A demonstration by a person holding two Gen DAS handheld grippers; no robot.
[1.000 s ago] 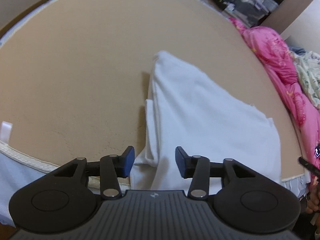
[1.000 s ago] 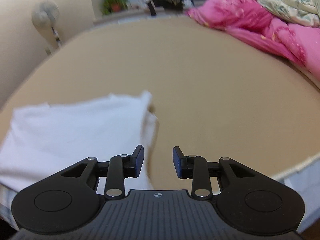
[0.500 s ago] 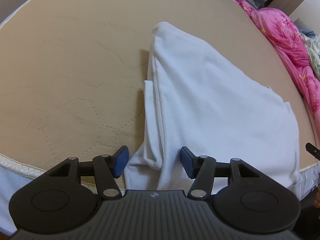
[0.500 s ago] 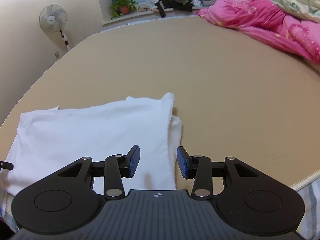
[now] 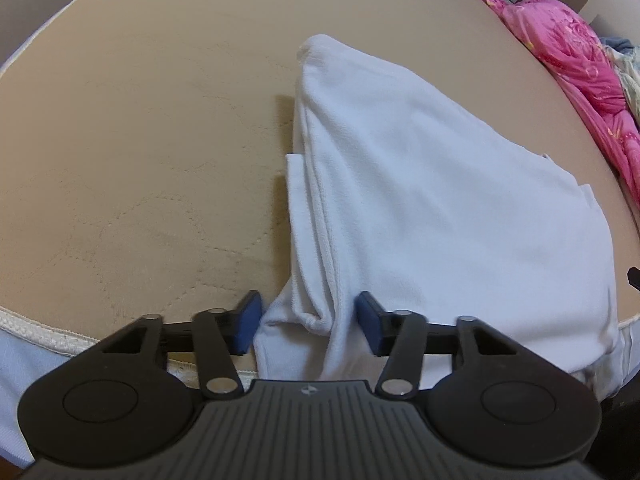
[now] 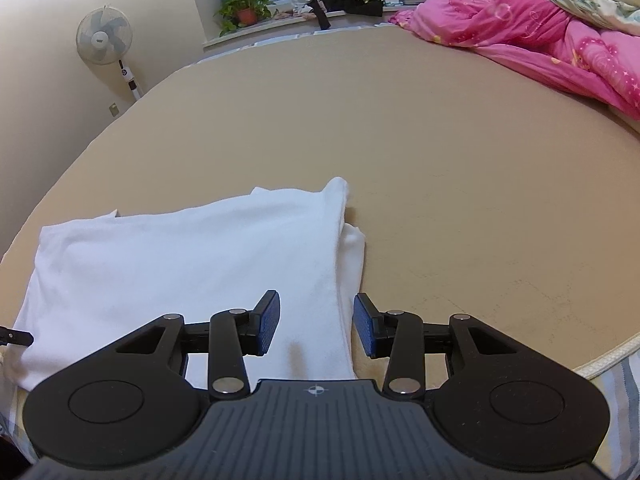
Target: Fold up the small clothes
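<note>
In the left wrist view, the step in hand looks like taking hold of the near edge of the white garment (image 5: 420, 200) for another fold: it lies half-folded on the tan bed (image 5: 140, 140), its near end hanging over the mattress edge. The left tool (image 5: 308, 322) points steeply down at the bunched near corner, which sits between the blue pads (image 5: 249, 320); the jaws have just been closing, yet the pads stand apart from the cloth with a sliver of gap on each side, so nothing is pinched yet. The next move calls for closing fully on all the layers of that corner. In the right wrist view, the right tool (image 6: 316, 326) slants down less steeply over the garment's (image 6: 180, 264) opposite near corner, jaws apart, the side edge of the cloth running between them untouched. It should grip there too, so both corners lift together. A pink quilt (image 6: 540, 36) lies well apart at the far side.
</note>
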